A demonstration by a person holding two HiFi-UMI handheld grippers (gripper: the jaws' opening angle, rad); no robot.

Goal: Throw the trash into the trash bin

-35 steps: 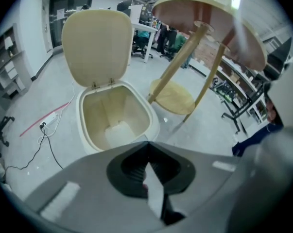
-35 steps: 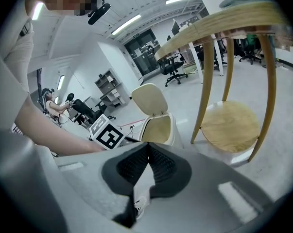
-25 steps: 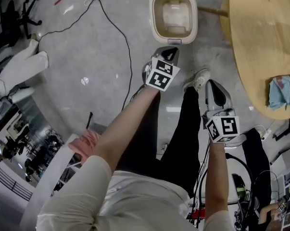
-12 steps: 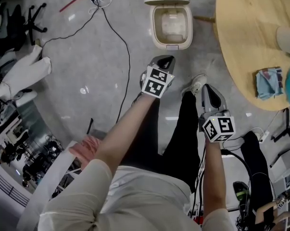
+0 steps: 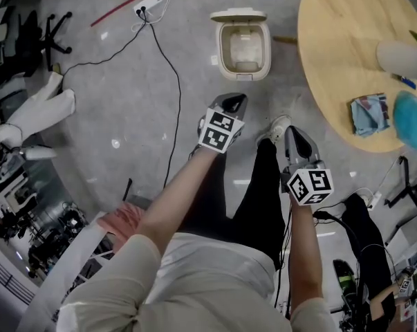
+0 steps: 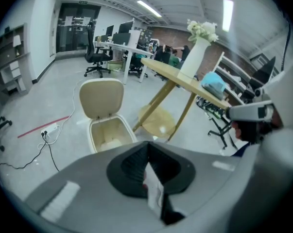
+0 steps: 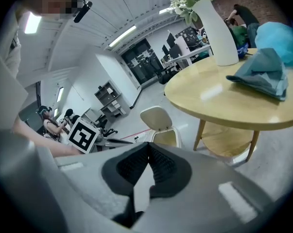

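My left hand-held gripper (image 5: pixel 234 102) and right hand-held gripper (image 5: pixel 292 135), both closed, face the cream plastic trash bin (image 5: pixel 220 47).
A pale sliver in the left slit I cannot identify. The bin stands lid-up on grey floor (image 5: pixel 125 81), between a black cable (image 5: pixel 180 88) and the round wooden counter (image 5: pixel 332 40). Bare floor lies before me.

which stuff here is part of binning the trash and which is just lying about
For the job: trash bin, lid open; left tongs and right tongs, both shut.

Lying about: table with blue cloth and vase on it; power strip and black cable on the floor.
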